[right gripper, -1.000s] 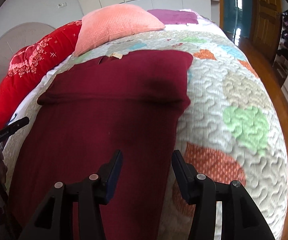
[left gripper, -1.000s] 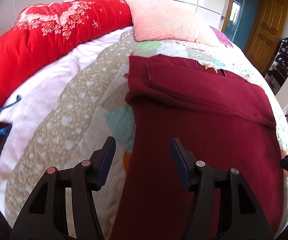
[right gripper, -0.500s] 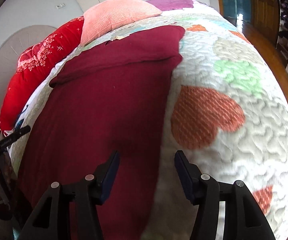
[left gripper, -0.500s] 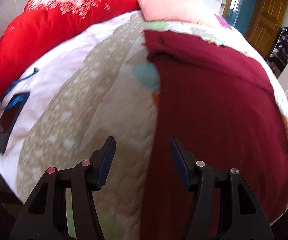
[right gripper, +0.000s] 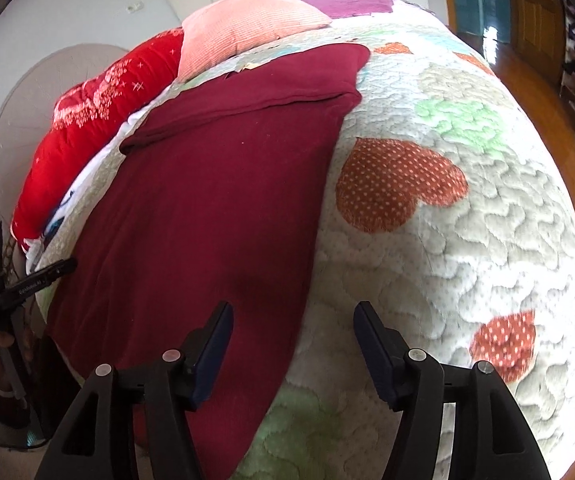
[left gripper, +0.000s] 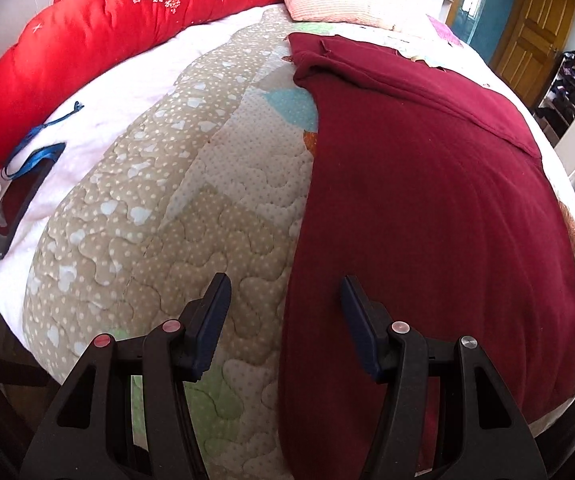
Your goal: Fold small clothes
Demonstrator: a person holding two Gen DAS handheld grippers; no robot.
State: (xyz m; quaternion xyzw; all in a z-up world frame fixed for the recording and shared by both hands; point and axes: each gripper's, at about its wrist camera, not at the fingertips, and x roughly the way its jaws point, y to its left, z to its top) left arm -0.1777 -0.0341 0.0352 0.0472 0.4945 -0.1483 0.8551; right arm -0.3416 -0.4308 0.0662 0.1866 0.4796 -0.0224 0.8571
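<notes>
The left gripper point(left gripper: 285, 300) hangs open over the sweater's point(left gripper: 427, 200) left edge. The right gripper point(right gripper: 293, 328), its jaws just widening, is empty over the right edge. The sweater lies flat on the quilt point(right gripper: 447, 220), pillows point(right gripper: 243, 28) beyond.

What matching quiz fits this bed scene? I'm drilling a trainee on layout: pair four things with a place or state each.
Things:
1. maroon garment
2. phone
3. pink pillow
4. red quilt

Places or states:
A. rolled along the bed's far side
B. on the white sheet, blue strap attached
C. spread flat, top part folded over
D. at the head of the bed

Pairs: 1-C, 2-B, 3-D, 4-A
</notes>
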